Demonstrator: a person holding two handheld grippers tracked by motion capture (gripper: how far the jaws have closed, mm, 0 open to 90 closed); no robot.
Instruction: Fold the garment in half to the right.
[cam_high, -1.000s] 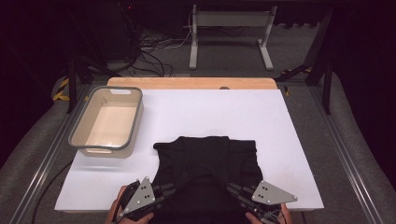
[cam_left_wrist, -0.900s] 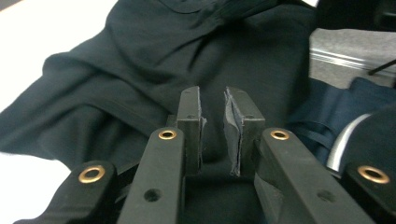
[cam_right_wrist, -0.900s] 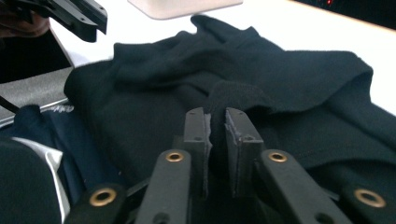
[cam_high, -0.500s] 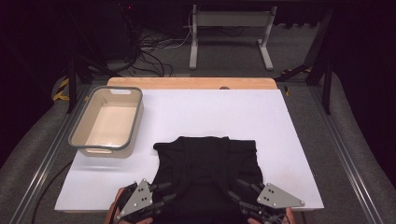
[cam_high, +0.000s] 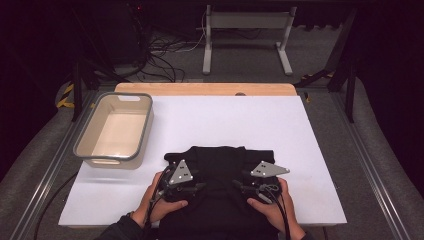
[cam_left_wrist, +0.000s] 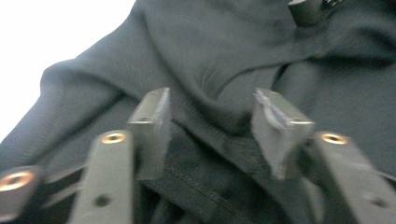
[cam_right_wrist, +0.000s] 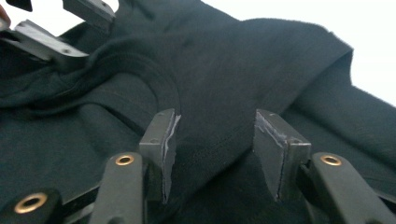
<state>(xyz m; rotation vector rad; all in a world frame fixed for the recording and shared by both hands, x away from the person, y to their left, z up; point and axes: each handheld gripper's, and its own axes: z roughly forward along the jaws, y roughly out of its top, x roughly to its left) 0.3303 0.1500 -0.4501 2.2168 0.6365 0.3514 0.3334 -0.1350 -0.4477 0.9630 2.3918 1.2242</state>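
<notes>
From above, both hands have pushed forward onto the black garment (cam_high: 220, 185) at the white table's (cam_high: 310, 165) near edge, beside a grey bin (cam_high: 116, 131). Left gripper (cam_left_wrist: 212, 133): jaws spread, straddling a fabric fold. Right gripper (cam_right_wrist: 215, 149): likewise spread over cloth. A fold looks about to begin.
</notes>
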